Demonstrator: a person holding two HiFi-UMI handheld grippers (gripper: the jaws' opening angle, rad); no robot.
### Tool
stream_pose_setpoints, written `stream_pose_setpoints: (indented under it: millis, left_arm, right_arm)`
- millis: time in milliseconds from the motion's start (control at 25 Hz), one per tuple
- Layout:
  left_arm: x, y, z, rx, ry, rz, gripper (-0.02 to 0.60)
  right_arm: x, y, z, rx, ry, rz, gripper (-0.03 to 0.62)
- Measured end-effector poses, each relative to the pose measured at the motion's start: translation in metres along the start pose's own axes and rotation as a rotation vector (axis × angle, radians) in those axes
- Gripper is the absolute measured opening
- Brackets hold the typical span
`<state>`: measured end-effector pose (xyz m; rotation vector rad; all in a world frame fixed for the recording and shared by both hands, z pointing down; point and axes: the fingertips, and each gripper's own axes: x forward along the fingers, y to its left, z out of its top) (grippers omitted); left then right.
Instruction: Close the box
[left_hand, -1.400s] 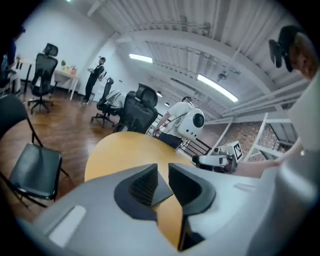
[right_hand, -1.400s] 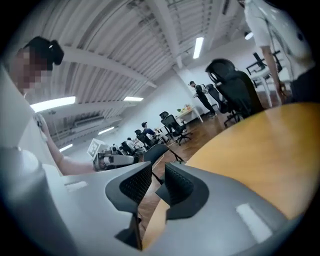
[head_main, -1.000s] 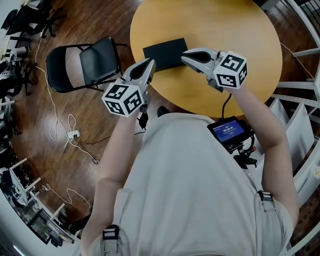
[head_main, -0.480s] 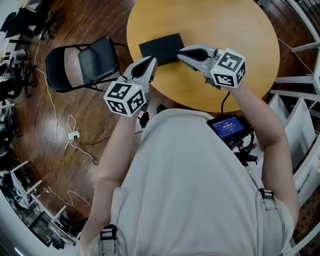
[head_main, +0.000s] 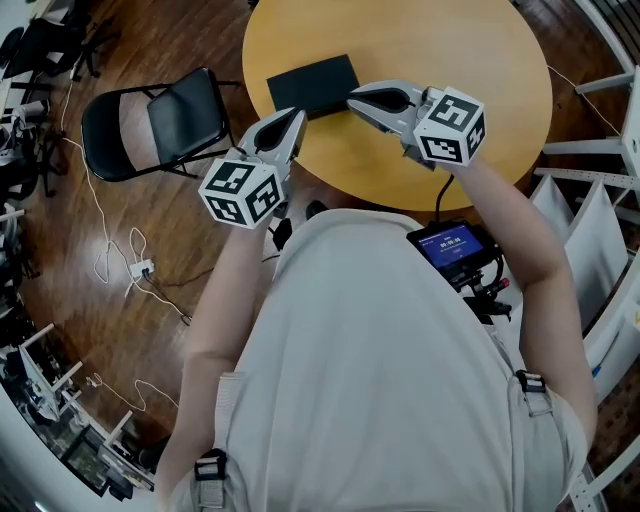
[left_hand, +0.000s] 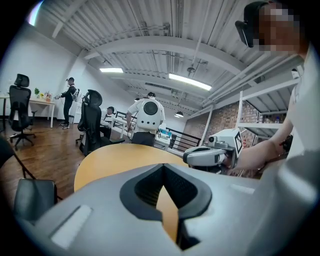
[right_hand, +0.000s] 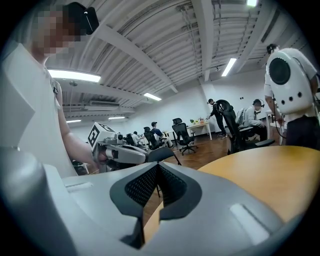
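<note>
A flat black box (head_main: 312, 85) lies with its lid down on the near left part of the round wooden table (head_main: 450, 60). My left gripper (head_main: 290, 122) is shut and empty, held off the table's edge just below the box. My right gripper (head_main: 355, 98) is also shut and empty, its tip close to the box's near right corner. In the left gripper view the shut jaws (left_hand: 163, 176) point across the table at the right gripper (left_hand: 210, 156). In the right gripper view the shut jaws (right_hand: 157, 175) face the left gripper (right_hand: 117, 152). The box is out of sight in both gripper views.
A black folding chair (head_main: 160, 125) stands on the wooden floor left of the table. Cables (head_main: 125, 265) trail over the floor. White shelving (head_main: 590, 220) stands at the right. A small screen (head_main: 450, 245) hangs at my waist. People and office chairs (left_hand: 90, 125) stand beyond the table.
The table and box have shifted left and up in the head view. Both grippers stay shut; the right one has drawn slightly nearer the box's corner.
</note>
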<state>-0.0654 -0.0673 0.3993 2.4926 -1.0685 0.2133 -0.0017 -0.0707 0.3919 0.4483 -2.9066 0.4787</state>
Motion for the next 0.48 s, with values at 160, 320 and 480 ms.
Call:
stream_pose_setpoints:
  millis: [160,320,480]
  left_arm:
    - [-0.0020,0.0059,0.0058,-0.002,-0.001,0.010,0.000]
    - [-0.0025,0.0036,0.0010,-0.008,0.002,0.013,0.000]
    - [-0.0044,0.0038,-0.0020,-0.013,0.005,0.016,0.000]
  right_arm:
    - [0.0061,-0.0022,0.0048,0.003,0.005,0.005,0.000]
    - [0.0050,-0.0011,0.0008,0.006,0.015,0.006,0.000]
    - [0.0064,0.0000,0.0017,0.002,0.015,0.008,0.000]
